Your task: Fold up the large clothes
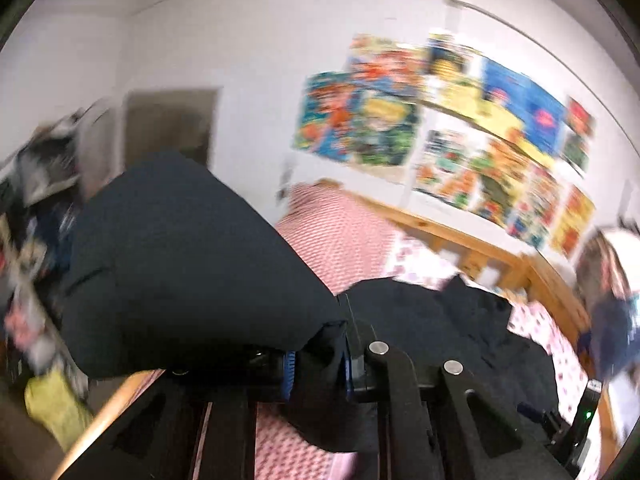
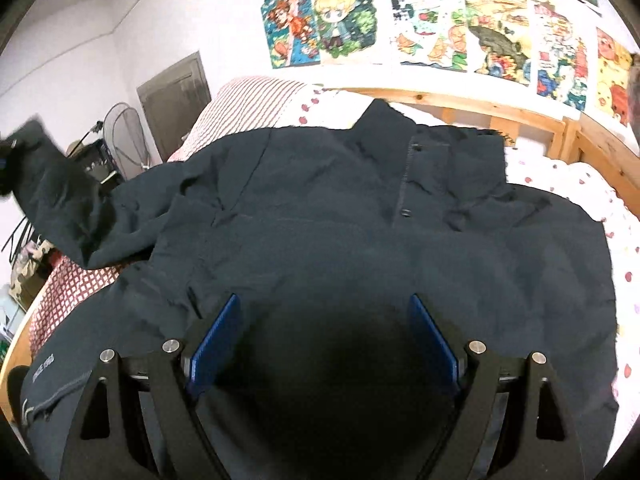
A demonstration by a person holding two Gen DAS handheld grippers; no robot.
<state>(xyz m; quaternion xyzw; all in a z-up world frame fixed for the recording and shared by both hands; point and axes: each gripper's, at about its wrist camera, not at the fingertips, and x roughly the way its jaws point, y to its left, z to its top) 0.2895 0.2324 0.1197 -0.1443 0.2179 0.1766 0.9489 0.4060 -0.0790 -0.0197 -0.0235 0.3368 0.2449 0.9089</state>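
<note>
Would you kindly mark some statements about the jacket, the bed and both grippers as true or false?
1. The left gripper is clamped on the dark jacket's sleeve. True.
2. The right gripper grips the collar. False: it is open over the jacket's body.
3. The jacket lies on a bare wooden floor. False: it lies on a bed.
4. Colourful posters hang on the wall. True.

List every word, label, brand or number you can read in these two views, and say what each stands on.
Small pale print on the dark navy padded jacket, near its lower left hem: too small and blurred to read.
Colourful cartoon posters on the white wall: no legible wording.
Nothing else carries text.
</note>
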